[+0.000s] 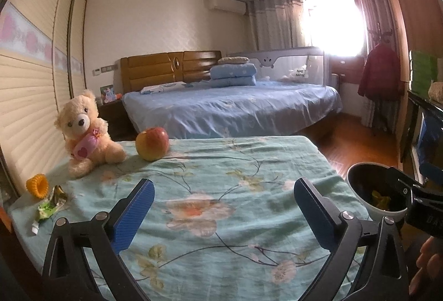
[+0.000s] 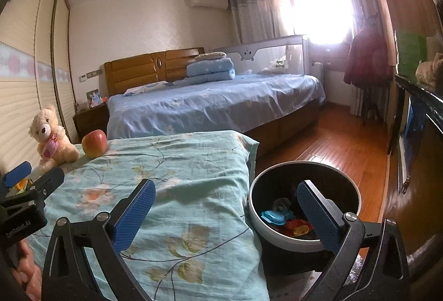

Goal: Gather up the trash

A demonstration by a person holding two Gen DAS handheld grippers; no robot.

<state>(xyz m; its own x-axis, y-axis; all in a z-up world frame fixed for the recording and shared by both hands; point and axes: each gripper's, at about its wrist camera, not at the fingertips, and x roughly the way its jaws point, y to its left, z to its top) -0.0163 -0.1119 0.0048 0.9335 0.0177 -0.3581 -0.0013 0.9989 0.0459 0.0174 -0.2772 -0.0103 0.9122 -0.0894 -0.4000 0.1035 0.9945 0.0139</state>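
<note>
A home bedroom, wide bed under a pale blue sheet (image 1: 235,104) with a brown wooden headboard (image 1: 169,67), folded blue quilts (image 1: 232,75), grey curtains (image 1: 274,21) beside a bright window, white wall air conditioner (image 1: 227,3), cream plush teddy bear (image 1: 85,132), wood-plank floor (image 2: 340,146).

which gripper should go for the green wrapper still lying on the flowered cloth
Left. The green wrapper lies at the cloth's left edge near the left gripper, whose jaws are open and empty. The right gripper, also open, hovers by the trash bin on the opposite side.

bare cloth (image 1: 221,190) mid-table; teddy bear (image 1: 85,132), apple (image 1: 152,143) crowd far-left corner
</note>
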